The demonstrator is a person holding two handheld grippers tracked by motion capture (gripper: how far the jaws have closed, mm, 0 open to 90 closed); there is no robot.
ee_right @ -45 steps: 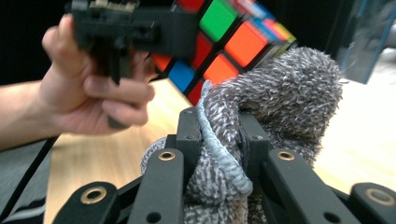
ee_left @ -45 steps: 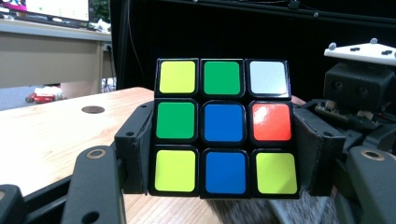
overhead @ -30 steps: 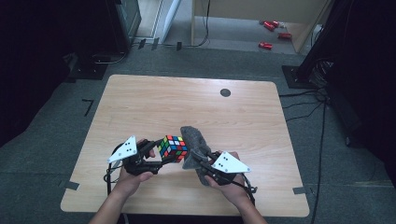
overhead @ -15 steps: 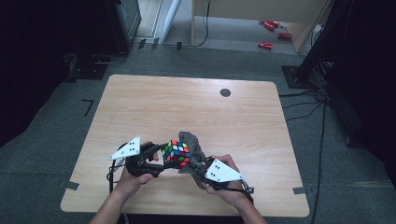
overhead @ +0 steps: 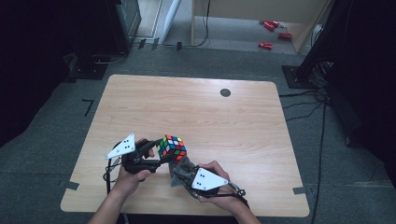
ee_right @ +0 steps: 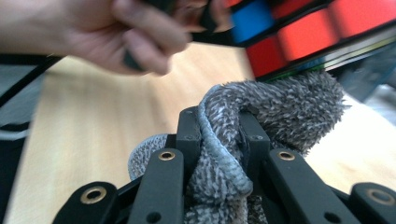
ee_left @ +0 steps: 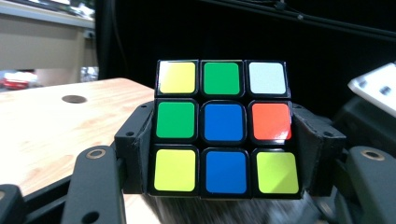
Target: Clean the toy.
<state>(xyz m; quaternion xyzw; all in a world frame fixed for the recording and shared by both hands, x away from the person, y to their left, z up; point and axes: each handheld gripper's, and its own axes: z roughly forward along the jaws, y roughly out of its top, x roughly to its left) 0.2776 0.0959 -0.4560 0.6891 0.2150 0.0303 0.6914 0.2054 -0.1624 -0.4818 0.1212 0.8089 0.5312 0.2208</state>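
- My left tool [ee_left: 224,154] pinches the puzzle cube [ee_left: 223,127]; I read no lettering on it.
- My right tool [ee_right: 219,135] pinches the grey cloth [ee_right: 275,107], touching the cube's underside.

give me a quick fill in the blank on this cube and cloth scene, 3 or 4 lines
1. The left gripper is shut on a colourful puzzle ____.
2. The right gripper is shut on a fuzzy grey ____.
3. On the cube face toward the left gripper's camera, the centre square is ____.
4. The table top is made of light ____.

Missing words: cube; cloth; blue; wood
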